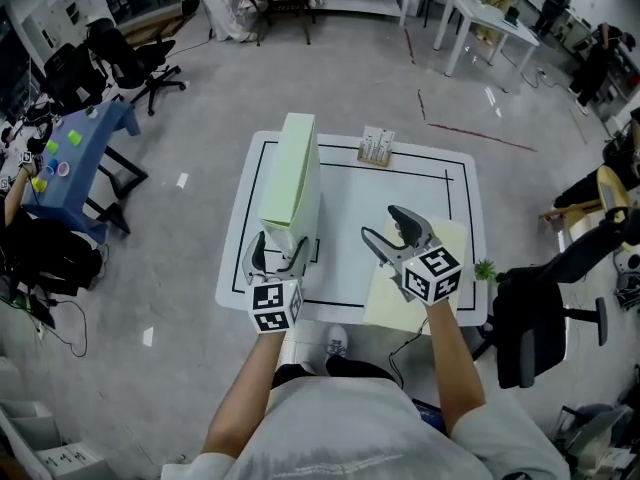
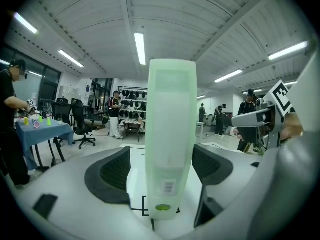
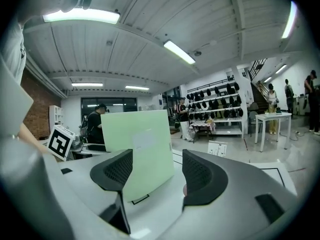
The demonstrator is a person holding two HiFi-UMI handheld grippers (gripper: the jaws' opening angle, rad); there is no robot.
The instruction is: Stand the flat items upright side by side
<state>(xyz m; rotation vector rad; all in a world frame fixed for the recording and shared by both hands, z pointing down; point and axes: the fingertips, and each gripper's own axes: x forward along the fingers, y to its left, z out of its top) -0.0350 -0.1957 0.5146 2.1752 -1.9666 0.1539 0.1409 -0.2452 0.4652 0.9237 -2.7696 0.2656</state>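
A pale green flat box (image 1: 291, 180) stands upright on its long edge at the left of the white table (image 1: 345, 198). My left gripper (image 1: 276, 255) straddles the box's near end, open, with a gap between each pad and the box (image 2: 169, 134). A pale yellow flat item (image 1: 425, 293) lies flat at the table's right front. Above its far part hovers my right gripper (image 1: 398, 236), open, with nothing between its fingers. In the right gripper view the green box's broad face (image 3: 137, 146) shows beyond the right gripper (image 3: 155, 171).
A small white card stand (image 1: 376, 147) sits at the table's back edge. A black office chair (image 1: 545, 303) stands close to the table's right front corner, beside a small green sprig (image 1: 485, 268). A blue table (image 1: 80, 153) and chairs stand to the left.
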